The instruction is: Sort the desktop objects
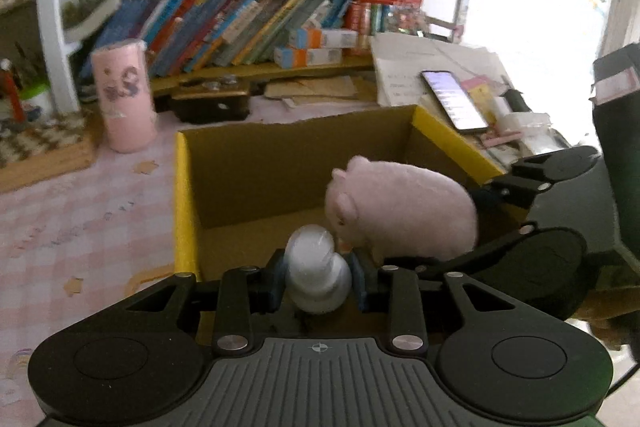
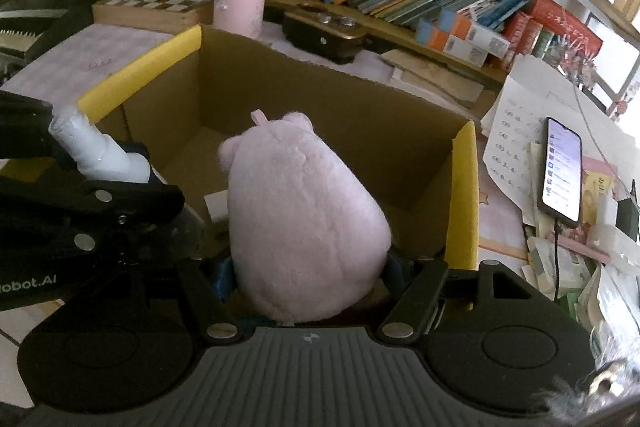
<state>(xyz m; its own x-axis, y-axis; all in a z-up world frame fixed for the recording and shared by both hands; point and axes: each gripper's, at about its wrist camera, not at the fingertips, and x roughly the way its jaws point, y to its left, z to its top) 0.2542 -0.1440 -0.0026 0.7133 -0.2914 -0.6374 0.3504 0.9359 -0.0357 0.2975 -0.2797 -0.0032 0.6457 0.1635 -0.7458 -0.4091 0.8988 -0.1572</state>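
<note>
My left gripper (image 1: 318,281) is shut on a small white bottle (image 1: 318,275) and holds it over the near edge of an open cardboard box (image 1: 296,163) with yellow rims. My right gripper (image 2: 310,275) is shut on a pink plush pig (image 2: 304,219) and holds it above the same box (image 2: 340,115). In the left wrist view the pig (image 1: 400,211) hangs just right of the bottle, with the right gripper behind it. In the right wrist view the bottle (image 2: 100,155) and left gripper sit at the left. The box floor that shows is bare apart from a pale card.
A pink cylindrical cup (image 1: 124,95) stands left of the box on the pink checked cloth (image 1: 80,219). A lit phone (image 1: 454,101) lies on papers to the right. A shelf of books (image 1: 240,23) runs behind. A chessboard (image 2: 156,1) and dark case (image 2: 324,31) sit at the back.
</note>
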